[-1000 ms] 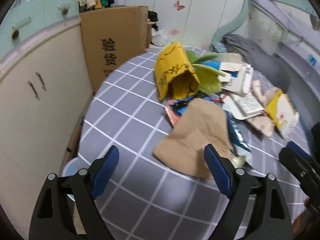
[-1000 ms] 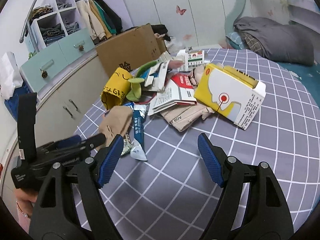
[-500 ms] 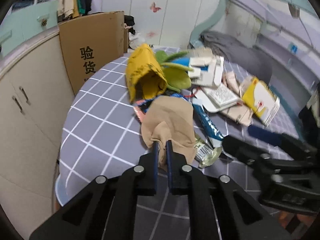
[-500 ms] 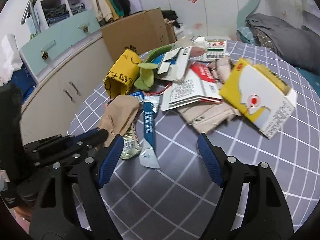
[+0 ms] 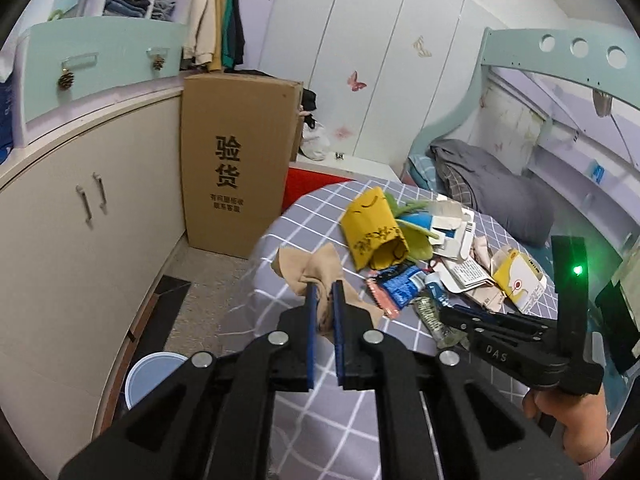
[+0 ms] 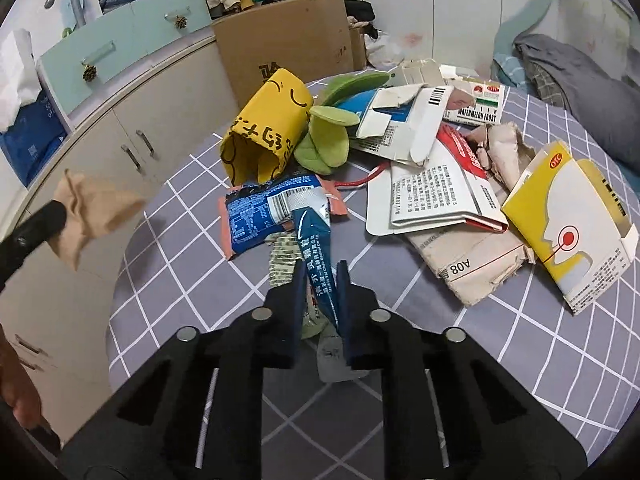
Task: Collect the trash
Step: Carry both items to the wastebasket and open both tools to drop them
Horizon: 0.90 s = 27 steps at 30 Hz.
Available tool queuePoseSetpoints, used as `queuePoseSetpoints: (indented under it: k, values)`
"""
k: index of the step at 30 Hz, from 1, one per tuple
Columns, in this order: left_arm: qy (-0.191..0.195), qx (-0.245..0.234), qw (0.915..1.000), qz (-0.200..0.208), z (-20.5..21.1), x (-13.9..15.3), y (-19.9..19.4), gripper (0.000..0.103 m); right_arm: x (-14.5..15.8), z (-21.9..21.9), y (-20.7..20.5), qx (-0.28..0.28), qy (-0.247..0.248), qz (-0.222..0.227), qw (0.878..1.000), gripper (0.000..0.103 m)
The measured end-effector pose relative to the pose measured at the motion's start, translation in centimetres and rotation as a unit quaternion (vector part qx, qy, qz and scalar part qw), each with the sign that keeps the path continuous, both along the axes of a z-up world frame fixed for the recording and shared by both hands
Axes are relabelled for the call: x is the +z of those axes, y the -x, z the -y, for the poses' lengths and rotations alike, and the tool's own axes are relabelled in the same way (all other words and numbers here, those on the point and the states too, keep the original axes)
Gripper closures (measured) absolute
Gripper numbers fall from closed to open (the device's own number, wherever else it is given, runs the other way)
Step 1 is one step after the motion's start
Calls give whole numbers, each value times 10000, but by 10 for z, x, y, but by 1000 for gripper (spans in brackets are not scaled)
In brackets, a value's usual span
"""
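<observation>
Angled downward, the left gripper [image 5: 323, 292] clamps the tan cloth [image 5: 316, 270] aloft while the right gripper [image 6: 320, 276], its jaws closing, pinches the blue sachet [image 6: 316, 248].

matt tan cloth [image 5: 316, 270], glossy blue foil sachet [image 6: 318, 268], matt cardboard box [image 5: 236, 160]

Soft indoor light, perhaps slight edge blur

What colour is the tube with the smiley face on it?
Yellow, with black scribbles. The tube shows best in the right wrist view, lying on its side.
</observation>
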<state>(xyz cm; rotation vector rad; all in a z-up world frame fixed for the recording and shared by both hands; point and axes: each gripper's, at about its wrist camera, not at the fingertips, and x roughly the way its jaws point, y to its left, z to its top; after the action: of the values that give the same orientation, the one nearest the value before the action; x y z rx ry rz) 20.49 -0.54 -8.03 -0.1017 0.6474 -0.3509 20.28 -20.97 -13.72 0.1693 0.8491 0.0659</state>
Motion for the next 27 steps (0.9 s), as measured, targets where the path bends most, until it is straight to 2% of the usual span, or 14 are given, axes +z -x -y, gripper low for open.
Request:
queuePoseSetpoints:
  k: [6, 11, 14, 20, 21, 27]
  values:
    - [119, 84, 9999, -50, -22, -3, 4, 96, 12, 2, 15, -177, 4, 216, 9996, 93]
    - [171, 168, 9997, -72, -40, -11, 7, 96, 33, -3, 29, -173, -70, 455, 9988, 93]
    - [238, 283, 9992, -164, -56, -17, 5, 96, 47, -35, 30, 147, 2, 605, 9981, 93]
    - [239, 657, 9969, -359, -100, -32, 0, 96, 50, -110, 17, 1000, -122, 665, 9927, 93]
    - [222, 774, 9958, -427, -112, -38, -2, 96, 45, -144, 9, 1327, -144, 622, 9891, 93]
    - [200, 1294, 9881, -802, -169, -70, -14, 96, 13, -227, -22, 2048, -174, 263, 9783, 93]
